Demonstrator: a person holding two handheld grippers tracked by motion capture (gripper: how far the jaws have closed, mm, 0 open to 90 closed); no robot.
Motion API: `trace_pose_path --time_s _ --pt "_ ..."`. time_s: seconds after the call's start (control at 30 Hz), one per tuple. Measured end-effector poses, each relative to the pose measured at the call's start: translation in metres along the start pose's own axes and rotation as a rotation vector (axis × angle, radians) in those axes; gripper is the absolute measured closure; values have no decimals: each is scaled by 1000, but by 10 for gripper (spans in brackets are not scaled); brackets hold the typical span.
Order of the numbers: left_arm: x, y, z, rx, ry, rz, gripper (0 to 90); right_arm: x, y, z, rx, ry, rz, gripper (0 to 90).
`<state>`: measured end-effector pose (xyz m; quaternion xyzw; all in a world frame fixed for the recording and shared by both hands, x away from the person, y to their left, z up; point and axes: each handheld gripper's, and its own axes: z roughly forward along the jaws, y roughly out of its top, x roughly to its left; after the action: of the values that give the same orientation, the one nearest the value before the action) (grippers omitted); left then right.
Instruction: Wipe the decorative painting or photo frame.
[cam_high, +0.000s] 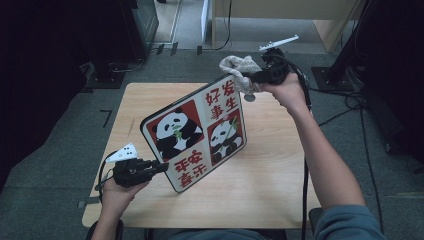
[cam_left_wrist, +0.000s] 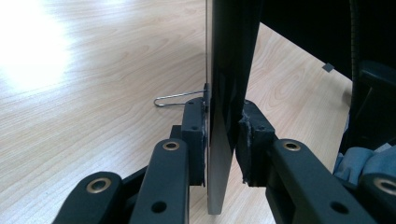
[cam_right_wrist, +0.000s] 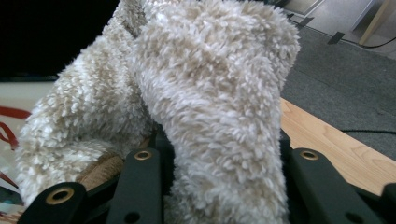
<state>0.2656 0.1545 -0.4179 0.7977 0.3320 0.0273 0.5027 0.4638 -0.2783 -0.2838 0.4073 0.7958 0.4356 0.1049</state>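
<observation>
Left gripper (cam_high: 159, 169): clamped on the 7 o'clock corner of the red-and-white square panda picture board (cam_high: 196, 132), held tilted above the light wooden table (cam_high: 250, 195).
Right gripper (cam_high: 256, 77): pinching a fluffy cream cloth (cam_high: 239, 67) against the board's 1 o'clock corner.

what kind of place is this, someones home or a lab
Most likely a lab or recording room, not a home: a lone wooden table stands on grey carpet, loose cables run across the floor, and dark equipment stands sit around it.
</observation>
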Motion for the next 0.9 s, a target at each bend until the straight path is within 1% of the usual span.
trace_pose_path --time_s 0.07,0.27,0.37,0.47,0.6,0.8,0.9 --pt "0 0 0 0 -2 2 745 0 -4 1 -21 1 -9 617" --pt "-1 1 -1 -14 3 -2 734 -2 -14 2 -42 3 5 617" --pt "-1 1 -1 -15 3 -4 732 -4 -18 3 -23 4 16 616" --pt "-1 1 -1 -13 2 -6 736 -6 -24 5 -30 9 18 616" --pt "-1 1 -1 -12 0 -11 744 -8 -31 8 -13 11 38 616" --pt "-1 1 -1 -12 2 -12 742 -8 -39 10 -17 10 36 616" --pt "0 1 -1 -12 2 -12 739 -10 -42 11 -11 9 39 616"
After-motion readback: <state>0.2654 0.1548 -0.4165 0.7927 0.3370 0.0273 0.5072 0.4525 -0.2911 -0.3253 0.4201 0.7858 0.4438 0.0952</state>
